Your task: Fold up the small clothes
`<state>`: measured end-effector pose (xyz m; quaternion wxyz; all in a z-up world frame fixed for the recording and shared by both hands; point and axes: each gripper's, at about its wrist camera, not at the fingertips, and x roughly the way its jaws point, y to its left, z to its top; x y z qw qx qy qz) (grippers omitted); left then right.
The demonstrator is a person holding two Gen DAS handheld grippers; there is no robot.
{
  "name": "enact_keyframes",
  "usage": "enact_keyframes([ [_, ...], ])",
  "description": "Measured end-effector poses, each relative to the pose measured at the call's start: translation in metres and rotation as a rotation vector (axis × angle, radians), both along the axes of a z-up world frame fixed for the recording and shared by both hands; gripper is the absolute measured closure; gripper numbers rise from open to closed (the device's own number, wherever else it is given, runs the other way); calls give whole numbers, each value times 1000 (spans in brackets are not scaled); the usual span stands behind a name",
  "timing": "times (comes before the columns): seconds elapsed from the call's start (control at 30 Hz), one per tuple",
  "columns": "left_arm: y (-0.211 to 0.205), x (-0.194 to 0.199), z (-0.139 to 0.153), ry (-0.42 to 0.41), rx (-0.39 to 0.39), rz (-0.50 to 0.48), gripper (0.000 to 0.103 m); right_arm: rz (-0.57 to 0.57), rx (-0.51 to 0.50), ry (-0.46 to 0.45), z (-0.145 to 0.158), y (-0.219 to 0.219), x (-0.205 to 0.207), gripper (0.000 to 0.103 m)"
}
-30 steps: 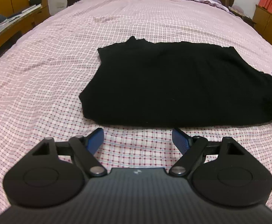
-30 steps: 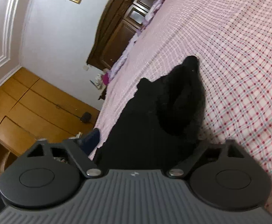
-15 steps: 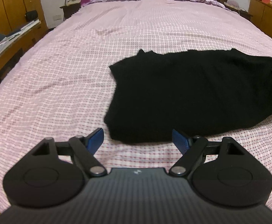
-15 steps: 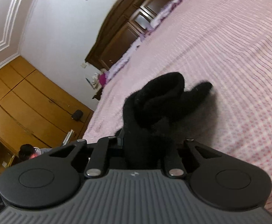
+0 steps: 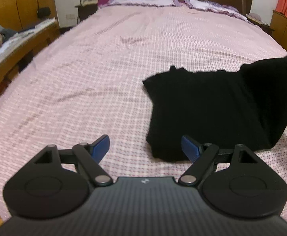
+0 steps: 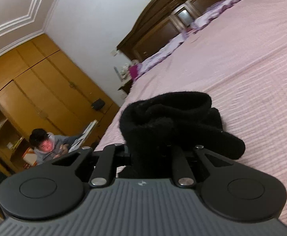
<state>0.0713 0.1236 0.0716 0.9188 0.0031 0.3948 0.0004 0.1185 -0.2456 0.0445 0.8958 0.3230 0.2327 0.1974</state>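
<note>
While lifted at one end by the right gripper, jaws clamped on bunched cloth, black garment otherwise flat on checked bedspread, near foot edge. Left gripper empty, jaws spread wide, hovering just short of garment's nearest corner. Fold judged barely begun: one end raised, not yet laid across. Left to do, probably: carrying that end over, pinning the near corner, flattening, any second fold.
</note>
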Motion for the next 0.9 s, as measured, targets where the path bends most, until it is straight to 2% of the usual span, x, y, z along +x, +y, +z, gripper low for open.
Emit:
enact_keyframes([
  [0.17,14,-1,13,-45,-6,21,22,67,-45,-37,16,61,0,88],
  [0.27,25,-3,16,-60,-24,44,22,113,-86,-30,12,101,-1,88],
  [0.47,43,-4,8,-75,-64,75,22,208,-225,52,-25,180,8,87],
  [0.63,38,-1,6,-116,-35,53,22,240,-312,118,-65,224,12,85],
  [0.73,33,4,8,-131,-44,29,22,261,-300,130,-79,234,14,63],
  [0.8,28,7,11,-152,-49,14,22,277,-272,112,-80,235,16,43],
  [0.9,14,11,16,-180,-51,-29,22,298,-238,85,-79,229,4,28],
])
